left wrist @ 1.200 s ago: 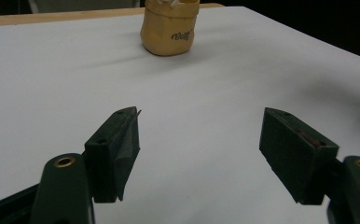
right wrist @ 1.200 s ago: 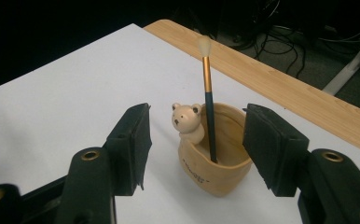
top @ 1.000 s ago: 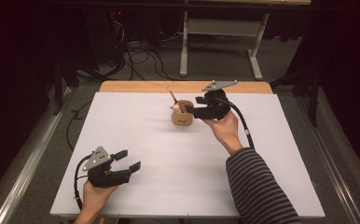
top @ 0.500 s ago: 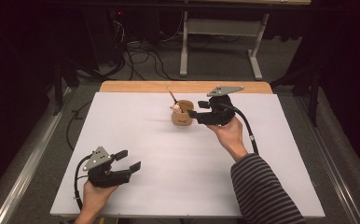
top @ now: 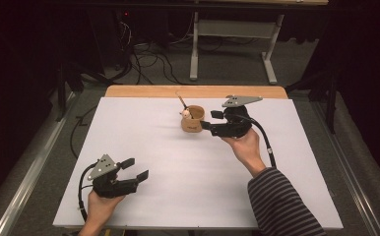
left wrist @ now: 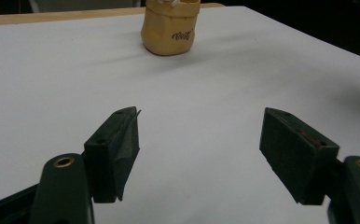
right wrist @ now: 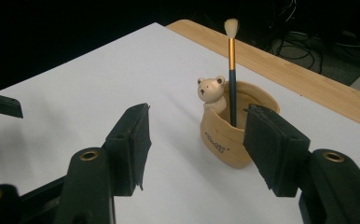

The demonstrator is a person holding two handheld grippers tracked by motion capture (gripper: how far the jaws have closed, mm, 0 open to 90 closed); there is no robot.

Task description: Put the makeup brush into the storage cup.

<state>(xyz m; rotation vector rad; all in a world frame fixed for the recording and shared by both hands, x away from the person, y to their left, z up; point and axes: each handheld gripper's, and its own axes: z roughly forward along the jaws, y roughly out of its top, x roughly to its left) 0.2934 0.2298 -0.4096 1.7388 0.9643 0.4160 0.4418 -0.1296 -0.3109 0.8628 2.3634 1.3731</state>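
A tan cup [top: 192, 121] stands at the far middle of the white tabletop [top: 178, 187]. It has a small bear figure [right wrist: 211, 89] on its rim and a brush [right wrist: 232, 70] upright inside, bristles up. My right gripper [top: 208, 120] sits just to the cup's right, jaws open and pointing at it. In the right gripper view the cup [right wrist: 229, 135] stands just ahead of the right gripper [right wrist: 197, 126], partly behind one pad, untouched. My left gripper [top: 138, 168] rests open at the near left with nothing in it. The cup [left wrist: 169, 29] is far ahead of the left gripper [left wrist: 199, 140].
A wooden strip [top: 193, 91] runs along the table's far edge. Beyond it are cables on the floor [top: 148, 54] and a metal table frame [top: 232, 44]. The room around is dark.
My right gripper has drawn back from the cup, to the right and a little nearer. The cup, brush and left gripper have stayed put.
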